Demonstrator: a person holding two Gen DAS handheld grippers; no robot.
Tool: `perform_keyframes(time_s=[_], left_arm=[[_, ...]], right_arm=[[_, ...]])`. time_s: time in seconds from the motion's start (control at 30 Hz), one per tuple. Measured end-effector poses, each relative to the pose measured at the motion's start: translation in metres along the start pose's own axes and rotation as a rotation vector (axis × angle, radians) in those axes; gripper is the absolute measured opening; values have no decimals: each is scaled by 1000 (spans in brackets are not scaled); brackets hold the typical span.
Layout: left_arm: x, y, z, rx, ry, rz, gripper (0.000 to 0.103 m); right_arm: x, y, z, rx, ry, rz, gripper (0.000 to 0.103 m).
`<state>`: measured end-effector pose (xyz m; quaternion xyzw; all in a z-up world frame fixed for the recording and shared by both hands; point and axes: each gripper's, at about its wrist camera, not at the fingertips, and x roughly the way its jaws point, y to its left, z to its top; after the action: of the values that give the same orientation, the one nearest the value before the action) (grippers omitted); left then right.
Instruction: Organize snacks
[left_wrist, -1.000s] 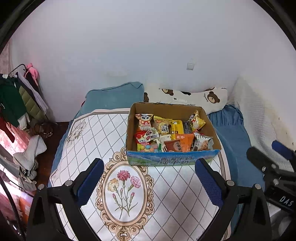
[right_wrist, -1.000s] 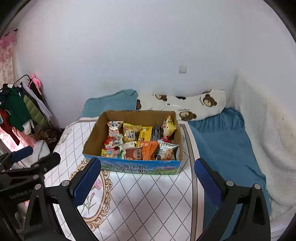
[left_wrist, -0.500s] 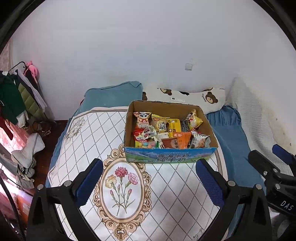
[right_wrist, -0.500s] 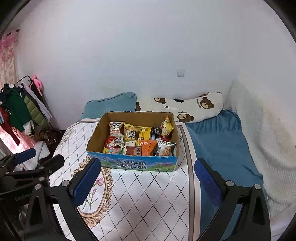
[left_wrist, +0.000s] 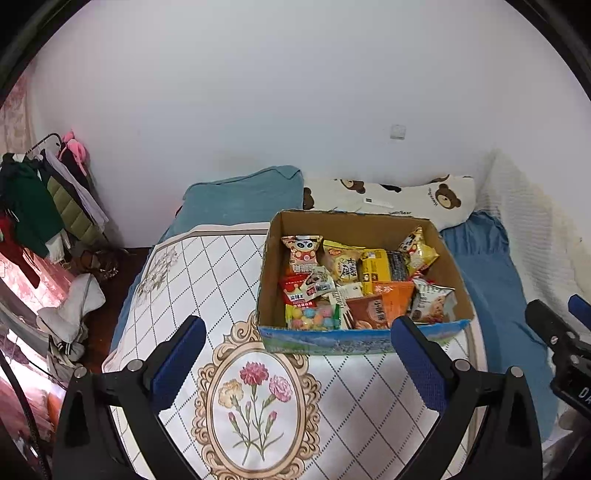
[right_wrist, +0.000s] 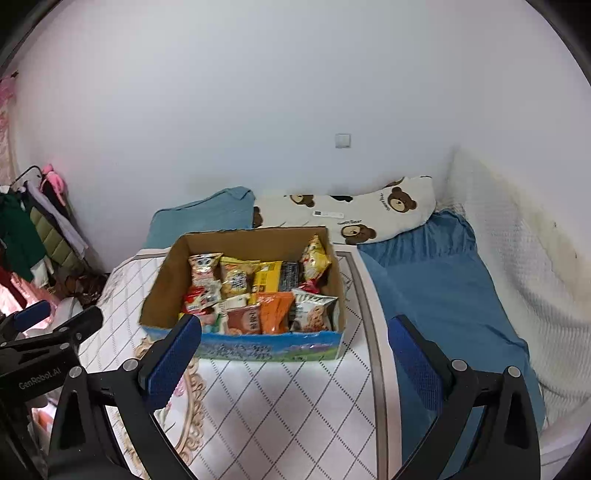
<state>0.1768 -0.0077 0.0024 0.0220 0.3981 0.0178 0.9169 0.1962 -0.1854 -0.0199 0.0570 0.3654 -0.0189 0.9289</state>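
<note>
The cardboard box (left_wrist: 364, 325) of snack packets (left_wrist: 354, 280) sits on the quilted mat (left_wrist: 207, 280) over the bed, toward the mat's right edge, below the bear pillow (left_wrist: 424, 199). The risk, I'd say, is the soft bedding: pressing into the crowded packets could tip the box or drag neighbours out. Left gripper (left_wrist: 295, 363) and right gripper (right_wrist: 293, 358) both hang wide open, empty, touching nothing, short of the box.
</note>
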Motion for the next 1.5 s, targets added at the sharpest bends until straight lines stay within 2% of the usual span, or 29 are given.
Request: perform_keyframes(time_s=[0.27,0.5,1.5], left_arm=[[33,-5,-3,8,53,15,103],[45,-4,-4,-2,74,5,103],[41,-1,-3,-14,58,-3,103]], right_arm=[[44,-3,-1,5,43,-10,103],[60,-1,-3,0,63,-16,103],[59,-3,-5,-6,69,4,103]])
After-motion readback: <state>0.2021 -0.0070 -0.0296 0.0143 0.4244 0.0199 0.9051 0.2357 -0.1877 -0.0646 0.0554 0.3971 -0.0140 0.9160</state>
